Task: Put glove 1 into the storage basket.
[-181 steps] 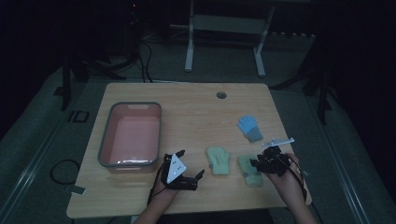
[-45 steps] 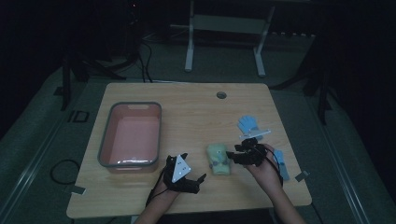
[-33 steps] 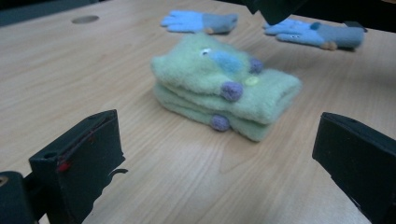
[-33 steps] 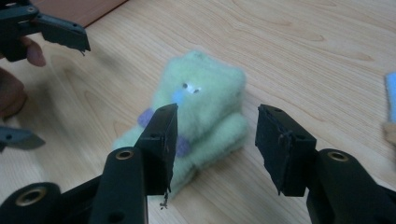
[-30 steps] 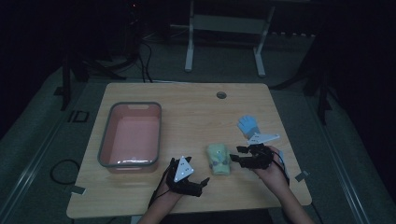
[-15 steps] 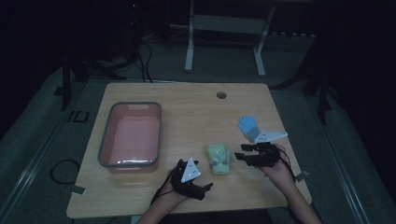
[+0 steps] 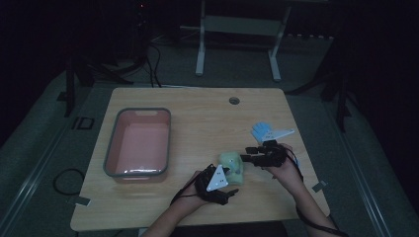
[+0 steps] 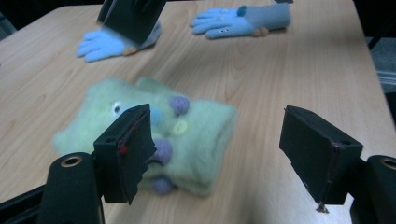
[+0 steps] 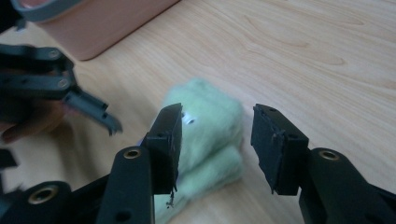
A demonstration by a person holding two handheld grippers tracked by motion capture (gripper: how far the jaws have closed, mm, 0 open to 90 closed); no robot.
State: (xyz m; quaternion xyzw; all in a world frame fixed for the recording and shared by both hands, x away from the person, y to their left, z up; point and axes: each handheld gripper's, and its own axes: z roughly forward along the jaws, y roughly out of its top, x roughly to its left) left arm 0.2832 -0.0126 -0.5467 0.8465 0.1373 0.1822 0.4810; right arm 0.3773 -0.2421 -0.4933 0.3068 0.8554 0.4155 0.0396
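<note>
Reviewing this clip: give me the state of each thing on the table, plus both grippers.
Green gloves: stacked in a pile on the table, gripped by neither gripper.
Blue gloves: lying flat, apart from each other.
Pink bin: upright, nothing in it.
Left gripper: open, jaws just closing, over the green pile.
Right gripper: open, beside the pile.

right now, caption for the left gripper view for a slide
Left gripper open over stacked green gloves on the wooden table, two blue gloves beyond.
</note>
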